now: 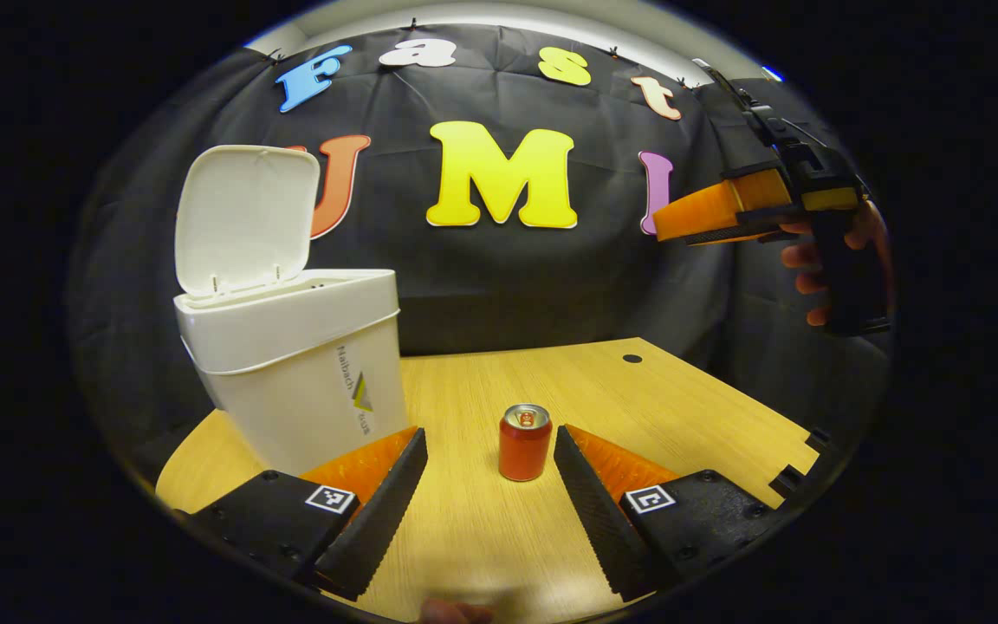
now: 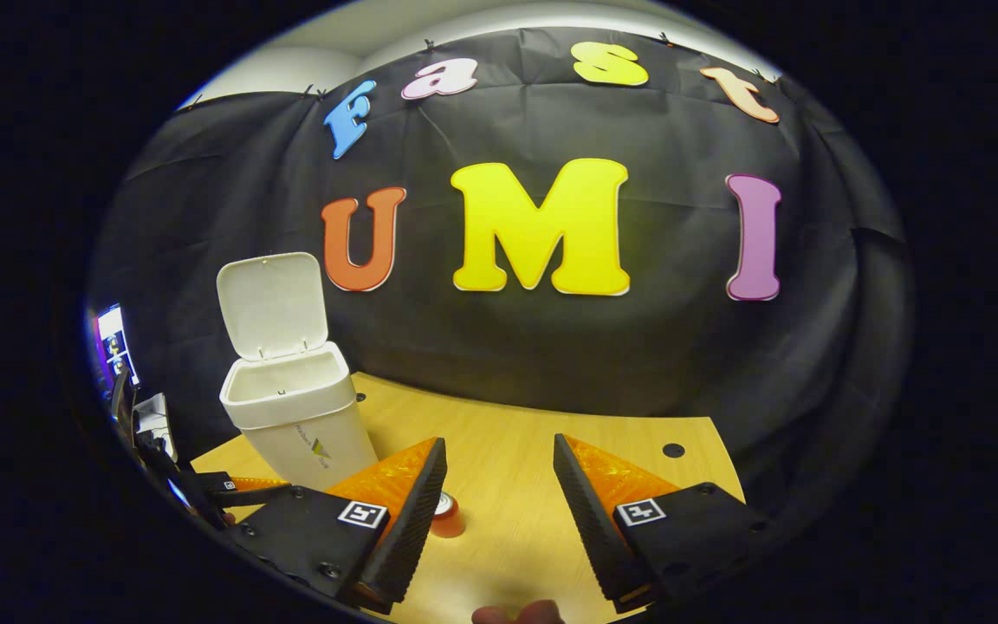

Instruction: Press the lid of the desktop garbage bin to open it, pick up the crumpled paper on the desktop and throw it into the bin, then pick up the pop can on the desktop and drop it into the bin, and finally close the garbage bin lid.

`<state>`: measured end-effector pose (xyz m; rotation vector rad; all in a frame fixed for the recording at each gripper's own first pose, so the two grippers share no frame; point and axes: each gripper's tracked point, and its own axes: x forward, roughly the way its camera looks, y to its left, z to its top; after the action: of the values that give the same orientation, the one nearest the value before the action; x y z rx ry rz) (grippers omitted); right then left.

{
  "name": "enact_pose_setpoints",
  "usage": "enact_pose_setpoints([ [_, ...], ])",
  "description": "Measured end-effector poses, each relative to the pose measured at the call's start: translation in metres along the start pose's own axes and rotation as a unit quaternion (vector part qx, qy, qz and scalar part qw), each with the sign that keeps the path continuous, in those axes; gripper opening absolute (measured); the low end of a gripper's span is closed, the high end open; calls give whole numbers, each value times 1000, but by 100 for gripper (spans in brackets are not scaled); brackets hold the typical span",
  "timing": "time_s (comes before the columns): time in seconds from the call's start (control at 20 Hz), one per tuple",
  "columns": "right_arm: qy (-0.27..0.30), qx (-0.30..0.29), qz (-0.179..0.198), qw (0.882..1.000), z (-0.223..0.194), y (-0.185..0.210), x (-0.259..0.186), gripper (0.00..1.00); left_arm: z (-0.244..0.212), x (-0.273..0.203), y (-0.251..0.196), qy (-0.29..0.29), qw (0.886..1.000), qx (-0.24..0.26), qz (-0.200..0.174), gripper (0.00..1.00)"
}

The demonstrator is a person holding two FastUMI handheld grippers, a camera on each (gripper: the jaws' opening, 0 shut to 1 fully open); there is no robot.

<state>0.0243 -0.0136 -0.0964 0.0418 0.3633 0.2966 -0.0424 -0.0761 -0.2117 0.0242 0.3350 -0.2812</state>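
In the right gripper view the pop can, at lower centre, sits mostly hidden behind the right gripper's left-hand finger; only its rim and a slice of its side show. The bin's lower front corner is covered by the same finger, and its inside is too shadowed to tell what lies there. At the lower left edge the left gripper is cut off and partly hidden, so its jaws cannot be judged there.

In the left gripper view the bin's base is hidden behind the left gripper's left-hand finger. At upper right the right gripper shows side-on, its fingers overlapping, the holding hand partly hidden behind the handle. A blurred fingertip is cut off at the bottom edge.
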Motion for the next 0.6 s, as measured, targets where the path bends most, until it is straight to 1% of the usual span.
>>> enact_pose_setpoints([
  [0.05,-2,2,-9,1000,-4,-8,-4,78,-5,7,-3,4,1000,0,-3,97],
  [0.1,2,2,-18,1000,-11,-17,-9,81,-11,15,-8,9,1000,0,-8,97],
  [0.15,5,1,-25,1000,-18,-24,-13,79,-16,22,-12,15,1000,2,-13,97],
  [0.2,12,1,-32,999,-25,-30,-17,81,-23,28,-16,21,1000,6,-16,97],
  [0.35,22,7,-50,998,-41,-47,-29,81,-43,48,-22,36,999,14,-24,98],
  [0.45,24,13,-56,998,-48,-54,-38,81,-57,62,-25,49,998,10,-27,97],
  [0.6,44,6,-62,997,-60,-63,-48,81,-73,84,-28,63,998,3,-29,98],
])
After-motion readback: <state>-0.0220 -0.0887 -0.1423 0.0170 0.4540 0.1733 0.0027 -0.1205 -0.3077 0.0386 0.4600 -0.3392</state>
